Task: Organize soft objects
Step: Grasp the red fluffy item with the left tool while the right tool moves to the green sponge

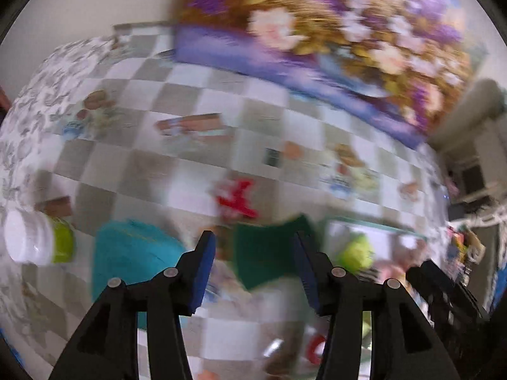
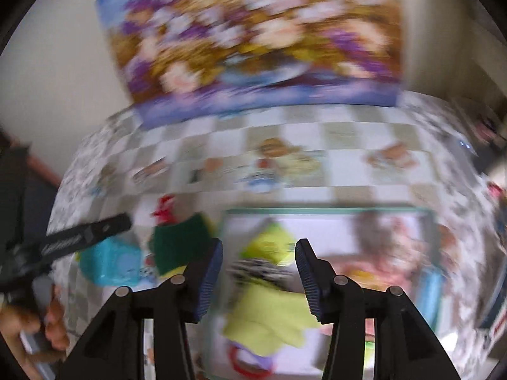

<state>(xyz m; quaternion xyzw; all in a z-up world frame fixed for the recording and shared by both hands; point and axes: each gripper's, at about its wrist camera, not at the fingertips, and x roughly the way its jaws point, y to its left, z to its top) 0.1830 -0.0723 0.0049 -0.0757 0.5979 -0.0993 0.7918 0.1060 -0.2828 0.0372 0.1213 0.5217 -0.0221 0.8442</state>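
The left gripper (image 1: 255,247) hangs parted above a dark green cloth (image 1: 269,253) on the checkered tablecloth (image 1: 190,88).

Both the left gripper (image 1: 255,243) and the right gripper (image 2: 259,253) have black angular arms with round silver pivot screws and fingers (image 2: 210,280) faced with ribbed blue pads.

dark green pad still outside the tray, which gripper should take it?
Left, probably. The left gripper is open with the dark green pad showing between its fingers. The right gripper hangs over the yellow-green cloth in the tray; the pad sits off to its left.
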